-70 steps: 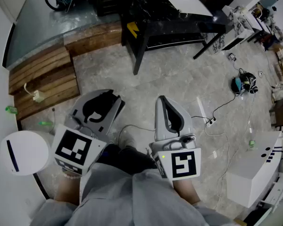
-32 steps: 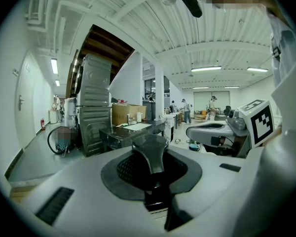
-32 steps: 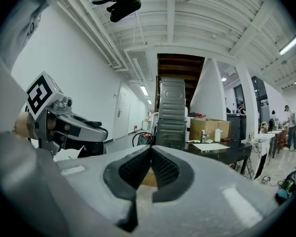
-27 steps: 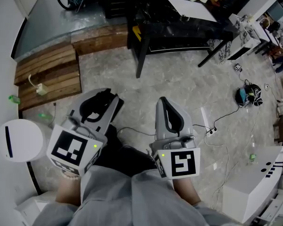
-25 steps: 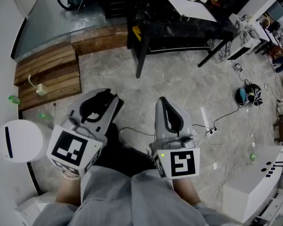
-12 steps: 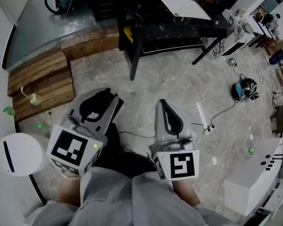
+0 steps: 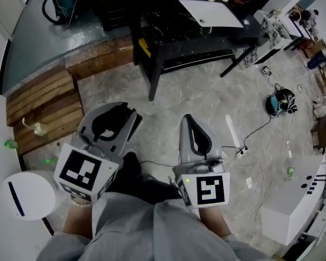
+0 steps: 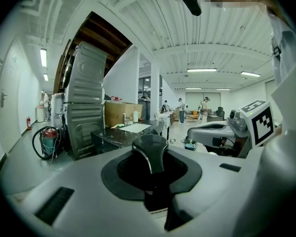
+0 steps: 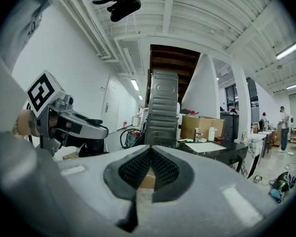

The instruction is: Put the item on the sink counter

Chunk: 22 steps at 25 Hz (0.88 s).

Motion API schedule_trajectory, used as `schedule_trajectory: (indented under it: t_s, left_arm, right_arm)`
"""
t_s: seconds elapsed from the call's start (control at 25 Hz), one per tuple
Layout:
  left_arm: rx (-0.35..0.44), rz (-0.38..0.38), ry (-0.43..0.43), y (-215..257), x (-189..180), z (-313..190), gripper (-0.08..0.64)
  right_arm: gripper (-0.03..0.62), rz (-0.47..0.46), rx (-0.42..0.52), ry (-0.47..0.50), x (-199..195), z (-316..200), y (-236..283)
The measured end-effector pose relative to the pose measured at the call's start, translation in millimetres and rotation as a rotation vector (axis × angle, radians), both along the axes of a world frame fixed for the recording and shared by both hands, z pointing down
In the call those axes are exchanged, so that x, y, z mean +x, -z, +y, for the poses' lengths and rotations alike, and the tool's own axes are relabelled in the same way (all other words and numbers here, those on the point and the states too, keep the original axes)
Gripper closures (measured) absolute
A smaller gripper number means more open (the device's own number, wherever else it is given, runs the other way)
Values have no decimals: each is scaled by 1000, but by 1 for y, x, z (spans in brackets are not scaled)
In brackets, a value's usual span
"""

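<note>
— The left gripper point(image 7: 117, 116), seen from above: its jaws are clamped on a black glossy item point(image 7: 110, 125), carried over the floor. The right gripper point(image 7: 188, 119) beside it carries nothing.
— And the counter?
— A dark-topped counter point(image 7: 233, 31) stands ahead, well apart, with a white sheet point(image 7: 212, 12) toward its far right corner. I can't make out a sink. Bare floor lies between; a power strip point(image 7: 241, 139) sits off to the right.
— Left gripper view?
— The item stands upright between the pads, rounded end up, with the counter straight beyond. I'd say that hand delivers.
— Right gripper view?
— Jaws together at the tips, nothing gripped.
</note>
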<state>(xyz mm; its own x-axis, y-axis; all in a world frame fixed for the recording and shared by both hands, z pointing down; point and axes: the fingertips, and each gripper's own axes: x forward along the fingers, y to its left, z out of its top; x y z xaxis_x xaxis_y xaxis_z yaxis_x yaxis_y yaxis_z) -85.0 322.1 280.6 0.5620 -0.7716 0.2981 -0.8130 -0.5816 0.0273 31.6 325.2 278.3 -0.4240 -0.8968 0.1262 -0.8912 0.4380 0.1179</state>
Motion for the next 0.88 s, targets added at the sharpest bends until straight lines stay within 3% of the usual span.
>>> schedule_trajectory:
  t_s: [0.16,0.52,0.68,0.88]
  left_arm:
    - [60,-25,-47,4,-12,-36,484]
    - [78,-11,-129,13,-24,-103,483]
    - [44,16,-148,12,-25,-121,485]
    - [74,5,-180,8,-33,-140,484]
  right_arm:
    - [594,5,7,-27,-10,-30,5]
    - [595,12,28,-103,-28,-83,16]
    - [594,6,33,-139,-33,-101,14]
    - [594,5,37,-162,-40,-117,12]
